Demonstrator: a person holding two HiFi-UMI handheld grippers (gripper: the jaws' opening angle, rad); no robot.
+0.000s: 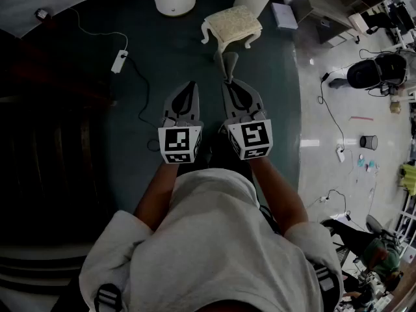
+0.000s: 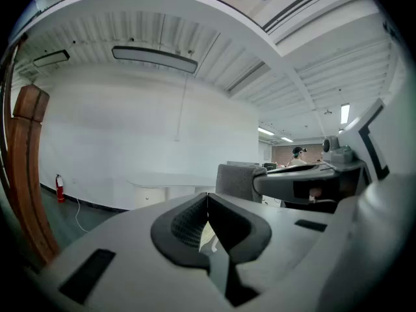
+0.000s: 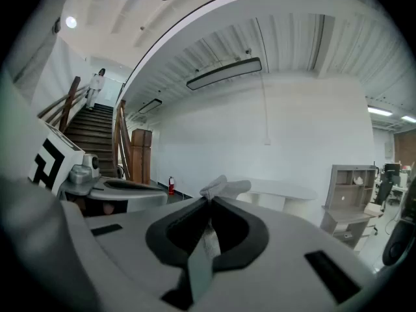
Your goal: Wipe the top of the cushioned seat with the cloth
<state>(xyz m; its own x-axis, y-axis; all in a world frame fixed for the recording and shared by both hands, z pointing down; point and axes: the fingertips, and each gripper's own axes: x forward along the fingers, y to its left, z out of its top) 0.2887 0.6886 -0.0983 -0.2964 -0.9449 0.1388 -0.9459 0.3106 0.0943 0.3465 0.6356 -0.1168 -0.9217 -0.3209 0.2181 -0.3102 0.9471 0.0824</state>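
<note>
Cloth in near-level right hand-held gripper

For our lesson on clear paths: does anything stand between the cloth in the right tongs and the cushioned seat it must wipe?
Nothing visible does. In the head view the cloth clamped in the right tongs points at the cushioned seat, with only bare floor between them. The power strip lies off to the left.

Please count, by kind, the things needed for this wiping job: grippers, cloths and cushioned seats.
Grey two-jaw grippers: 2 (left gripper, right gripper)
Grey cloth, clamped in the right gripper: 1
Cream cushioned seat with pale curved legs: 1
Total: 4
</note>
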